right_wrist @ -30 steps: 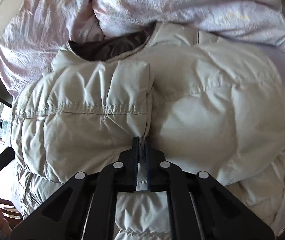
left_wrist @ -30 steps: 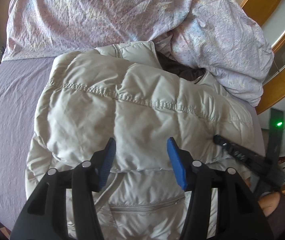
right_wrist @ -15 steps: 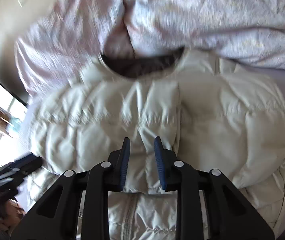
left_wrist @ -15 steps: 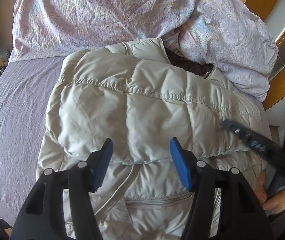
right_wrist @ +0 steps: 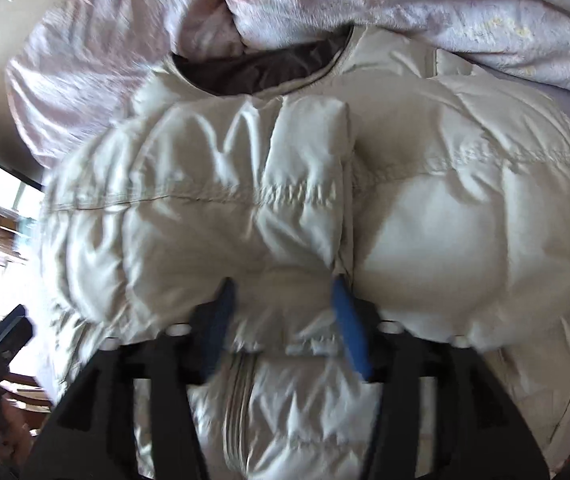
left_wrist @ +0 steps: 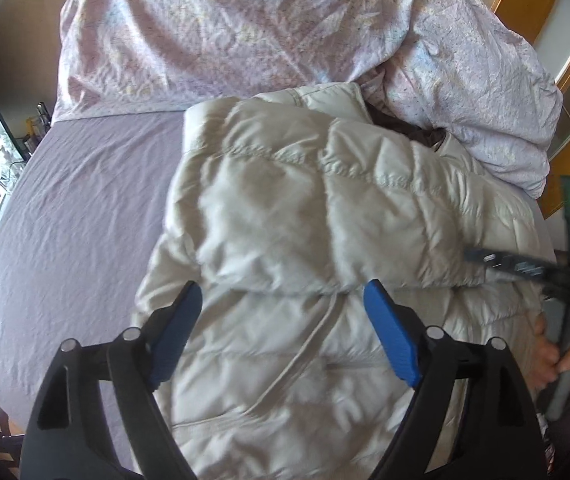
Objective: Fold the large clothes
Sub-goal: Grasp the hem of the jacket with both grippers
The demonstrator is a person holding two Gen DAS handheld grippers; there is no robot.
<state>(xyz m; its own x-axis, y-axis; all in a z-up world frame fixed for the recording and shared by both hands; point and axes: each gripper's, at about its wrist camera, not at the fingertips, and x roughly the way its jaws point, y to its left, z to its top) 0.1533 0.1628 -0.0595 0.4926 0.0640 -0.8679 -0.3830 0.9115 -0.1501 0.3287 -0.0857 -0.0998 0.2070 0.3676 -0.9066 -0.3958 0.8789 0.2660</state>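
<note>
A cream quilted puffer jacket (left_wrist: 317,216) lies on the bed with both sleeves folded across its front and its dark lining showing at the collar (right_wrist: 253,72). My left gripper (left_wrist: 281,300) is open and empty, hovering over the jacket's lower half. My right gripper (right_wrist: 281,292) is open with its blue pads either side of the folded sleeve's cuff (right_wrist: 305,200), gripping nothing. The right gripper also shows at the right edge of the left wrist view (left_wrist: 525,268). The jacket fills the right wrist view (right_wrist: 465,220).
A crumpled pale floral duvet (left_wrist: 245,28) is heaped behind the jacket. Bare purple sheet (left_wrist: 77,216) lies left of the jacket. Wooden furniture (left_wrist: 565,60) stands at the right. The left gripper appears at the left edge of the right wrist view (right_wrist: 1,340).
My right gripper was shut on the sleeve cuff, then opened and released it. My left gripper stayed open and drew back slightly to the left.
</note>
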